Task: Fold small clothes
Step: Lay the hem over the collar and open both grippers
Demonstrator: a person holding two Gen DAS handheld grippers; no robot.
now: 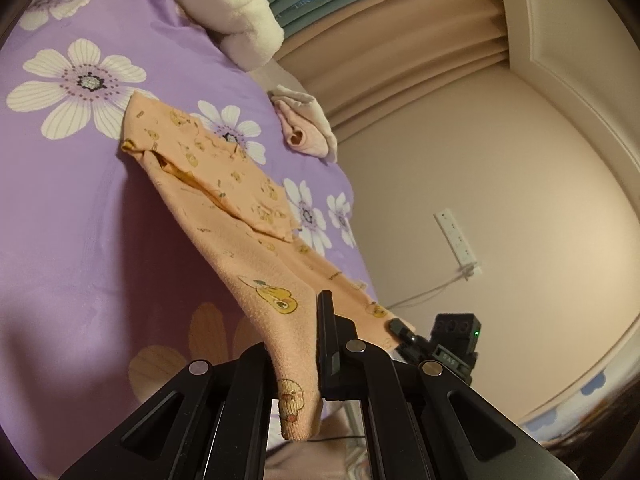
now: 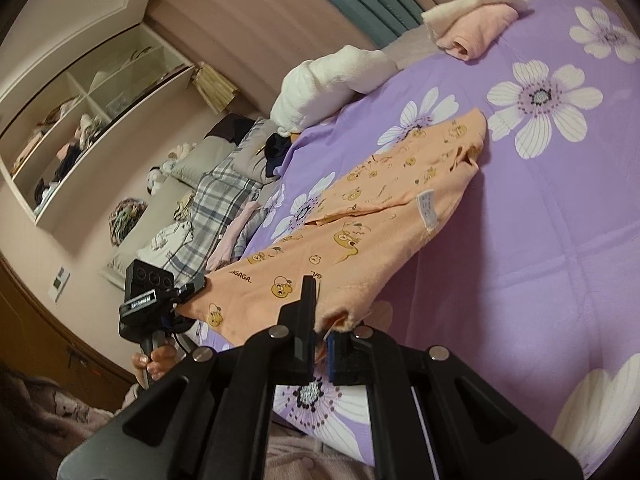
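Both black hand-held grippers, left and right, clench corners of an orange cartoon-print garment. Its far end rests on the purple flowered bedsheet. Folding looks barely begun.

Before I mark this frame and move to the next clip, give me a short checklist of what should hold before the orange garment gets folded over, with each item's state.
1. Left gripper shut on a near corner of the orange garment: ok.
2. Right gripper shut on the other near corner: ok.
3. Near edge lifted off the purple bedsheet, far end resting on it: ok.
4. Garment flat and smooth: not ok, one layer is already doubled and it sags between the grippers.
5. Landing area free: ok, the folded pink garment and the white blanket lie apart from it.
6. Corners aligned evenly: cannot tell.
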